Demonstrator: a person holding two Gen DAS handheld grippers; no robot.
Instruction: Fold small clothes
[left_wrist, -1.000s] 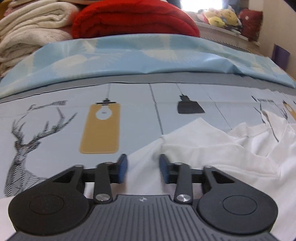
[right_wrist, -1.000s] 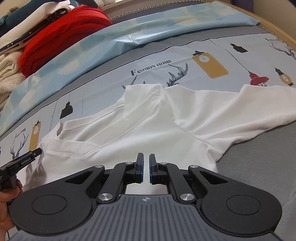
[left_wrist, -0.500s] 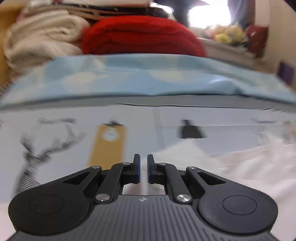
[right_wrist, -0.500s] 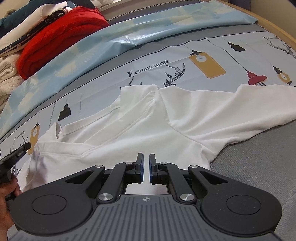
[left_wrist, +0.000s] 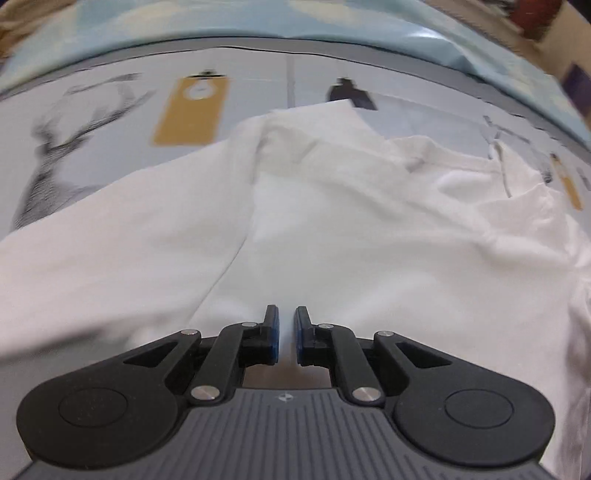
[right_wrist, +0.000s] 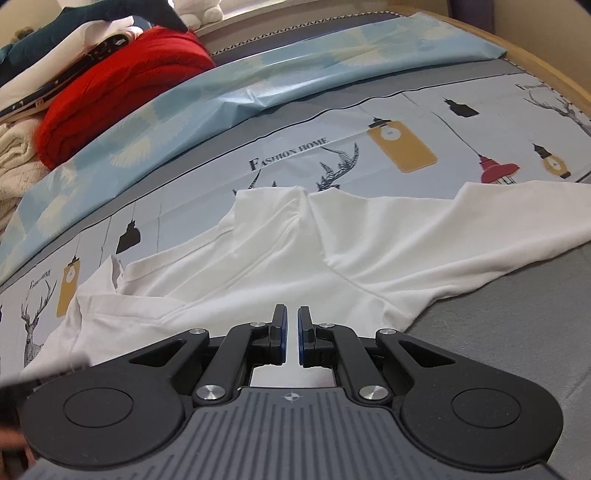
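Note:
A white shirt lies spread on a printed bedspread, one sleeve stretched out to the right. My right gripper sits at the shirt's near hem, shut, with white cloth filling the slit between its pads. In the left wrist view my left gripper points steeply down over the white shirt, jaws nearly together on the fabric. A fold line runs from the shoulder toward it. At the lower left edge of the right wrist view a hand and a dark blur show beside the shirt's lifted corner.
A red blanket and cream towels are stacked at the back left, with a light blue sheet in front of them. A wooden bed edge curves along the right. Grey mattress cover lies bare at the right front.
My left gripper shut at the shirt's edge, then tipped downward and shifted, so its view now shows mostly shirt. The shirt's left side has bunched inward. The right gripper has stayed put.

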